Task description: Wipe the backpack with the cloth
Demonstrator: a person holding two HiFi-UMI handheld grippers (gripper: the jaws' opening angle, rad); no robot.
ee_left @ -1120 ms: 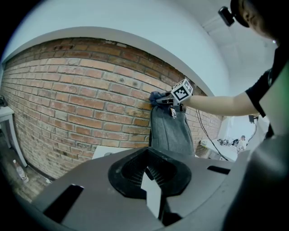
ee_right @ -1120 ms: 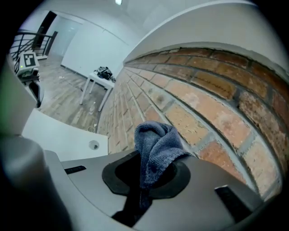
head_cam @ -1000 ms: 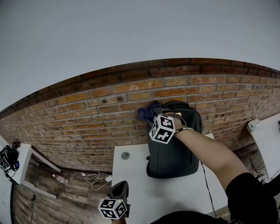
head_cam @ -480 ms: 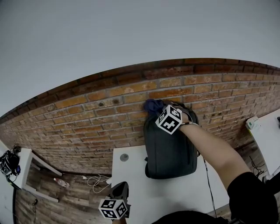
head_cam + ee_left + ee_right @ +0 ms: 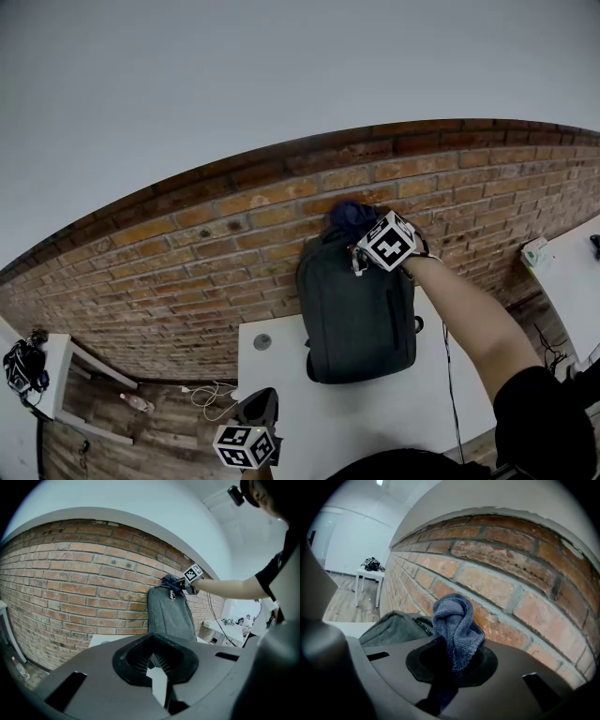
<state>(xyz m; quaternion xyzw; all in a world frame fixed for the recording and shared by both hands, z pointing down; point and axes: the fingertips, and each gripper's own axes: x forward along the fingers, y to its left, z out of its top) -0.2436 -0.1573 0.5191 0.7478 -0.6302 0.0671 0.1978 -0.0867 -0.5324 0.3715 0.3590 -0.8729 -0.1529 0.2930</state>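
Note:
A dark grey backpack [image 5: 356,309] stands upright on the white table [image 5: 281,384], its back against the brick wall. My right gripper [image 5: 361,232] is at the backpack's top edge, shut on a bunched blue cloth [image 5: 351,216] that touches the top of the bag next to the wall. In the right gripper view the cloth [image 5: 454,623] sticks up from my right gripper [image 5: 452,656], with the backpack's top [image 5: 396,627] just left of it. My left gripper [image 5: 260,405] hangs low at the table's near left corner, far from the bag, shut and holding nothing. The left gripper view shows the backpack [image 5: 169,616] ahead.
The brick wall [image 5: 216,253] runs right behind the bag. A round cable hole [image 5: 262,342] sits in the table's left part. A black cable [image 5: 448,375] hangs along the table's right edge. Another white table [image 5: 562,272] stands at right, a small one [image 5: 56,361] at left.
My right gripper has carried the cloth rightward along the backpack's top, from the upper left corner towards the middle. The left gripper has stayed put.

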